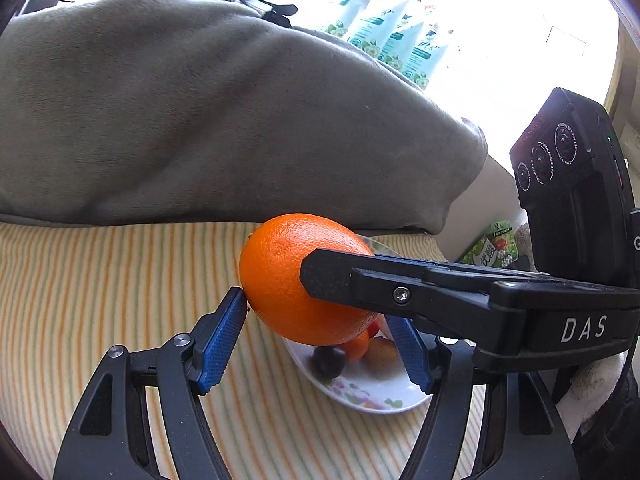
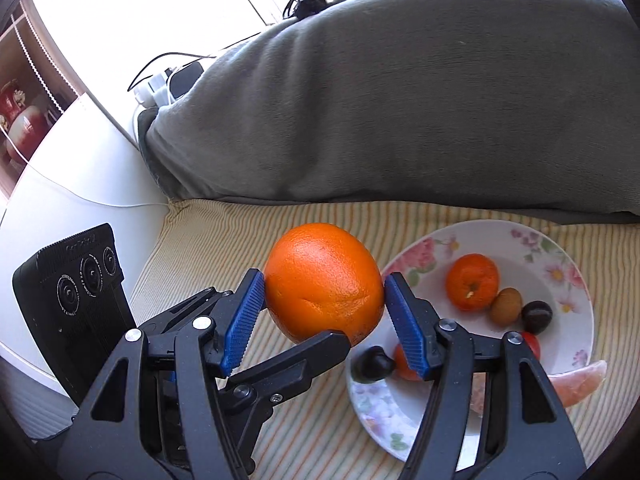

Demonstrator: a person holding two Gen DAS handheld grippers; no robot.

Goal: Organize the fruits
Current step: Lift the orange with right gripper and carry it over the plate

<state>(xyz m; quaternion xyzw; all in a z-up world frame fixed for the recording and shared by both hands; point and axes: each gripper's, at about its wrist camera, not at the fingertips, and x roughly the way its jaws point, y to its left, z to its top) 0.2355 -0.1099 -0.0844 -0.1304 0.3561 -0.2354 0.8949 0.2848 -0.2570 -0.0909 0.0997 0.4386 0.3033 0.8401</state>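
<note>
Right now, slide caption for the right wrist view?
Both grippers clamp an orange beside a fruit plate.

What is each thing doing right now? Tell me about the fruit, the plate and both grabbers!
Big orange: held in the air by both grippers, above the striped cloth.
Right gripper: shut on the big orange.
Left gripper: shut on the big orange.
Plate: lying on the cloth, holding small fruits.
Small orange: resting in the plate.
Grey blanket: heaped behind the cloth.

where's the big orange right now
The big orange is held off the striped cloth between both grippers, just left of the flowered plate in the right wrist view.
</note>
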